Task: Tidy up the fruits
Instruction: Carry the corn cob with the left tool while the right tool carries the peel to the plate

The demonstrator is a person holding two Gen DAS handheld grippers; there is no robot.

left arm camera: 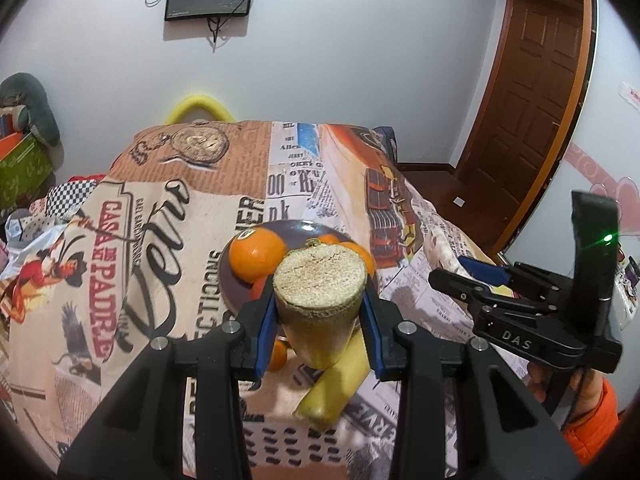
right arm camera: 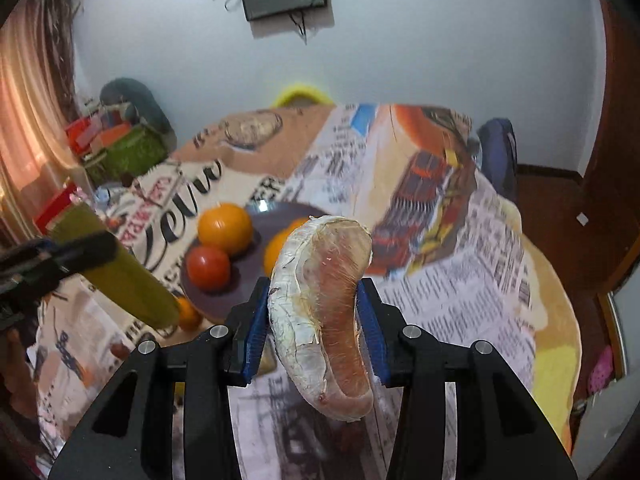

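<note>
My left gripper (left arm camera: pixel 320 316) is shut on a yellow-green stalk piece (left arm camera: pixel 320 300) with a pale cut end, held above the table. It also shows in the right wrist view (right arm camera: pixel 120 272). My right gripper (right arm camera: pixel 316 316) is shut on a pale white and reddish-brown curved piece of fruit (right arm camera: pixel 328 312), held above the table. A dark purple plate (right arm camera: pixel 240 276) holds an orange (right arm camera: pixel 225 227), a red fruit (right arm camera: pixel 209 267) and another orange (right arm camera: pixel 278 254). The plate (left arm camera: pixel 228 280) and an orange (left arm camera: pixel 258 255) show in the left wrist view. A small orange (left arm camera: pixel 278 354) lies on the cloth near the plate.
The table wears a printed newspaper-pattern cloth (left arm camera: pixel 160 240). A yellow chair back (left arm camera: pixel 198 106) stands behind the table. Boxes and clutter (right arm camera: pixel 116 144) sit at the left. A wooden door (left arm camera: pixel 532 112) is at the right. My right gripper body (left arm camera: pixel 532 312) shows in the left wrist view.
</note>
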